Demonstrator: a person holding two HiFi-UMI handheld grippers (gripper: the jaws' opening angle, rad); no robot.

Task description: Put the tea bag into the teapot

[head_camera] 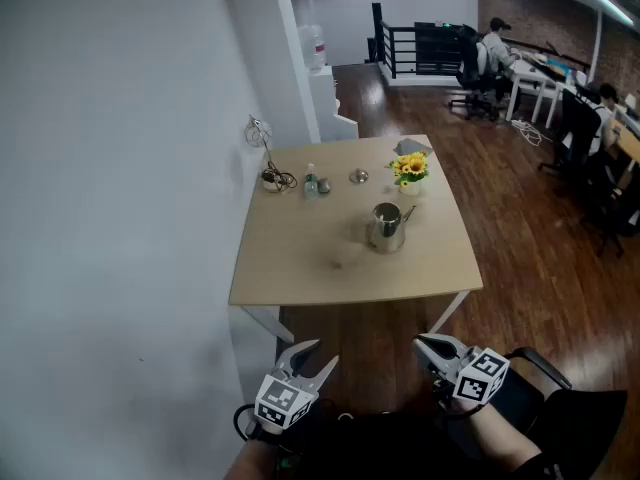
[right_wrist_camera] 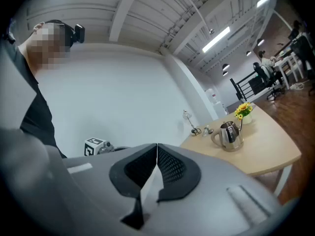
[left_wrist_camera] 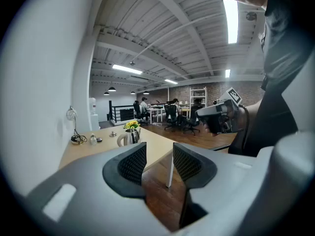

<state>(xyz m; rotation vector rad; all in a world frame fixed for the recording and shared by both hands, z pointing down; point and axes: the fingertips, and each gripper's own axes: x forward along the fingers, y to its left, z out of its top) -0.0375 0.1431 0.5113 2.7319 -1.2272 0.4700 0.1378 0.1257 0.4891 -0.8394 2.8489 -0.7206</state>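
Note:
A steel teapot (head_camera: 386,227) stands on the wooden table (head_camera: 300,268), right of its middle; it also shows in the left gripper view (left_wrist_camera: 130,136) and the right gripper view (right_wrist_camera: 228,135). A small pale speck (head_camera: 336,263) lies in front of the teapot, too small to identify. Both grippers hang low near the person's body, well short of the table. My left gripper (head_camera: 314,358) (left_wrist_camera: 156,162) is open with nothing between its pads. My right gripper (head_camera: 426,347) (right_wrist_camera: 156,155) is shut, its pads meeting on nothing.
Yellow flowers in a white pot (head_camera: 410,172), a small round lid (head_camera: 358,176), a little bottle (head_camera: 310,182) and a coiled cable (head_camera: 276,179) sit along the table's far side. A white wall (head_camera: 110,218) runs on the left. People sit at desks (head_camera: 545,68) far behind.

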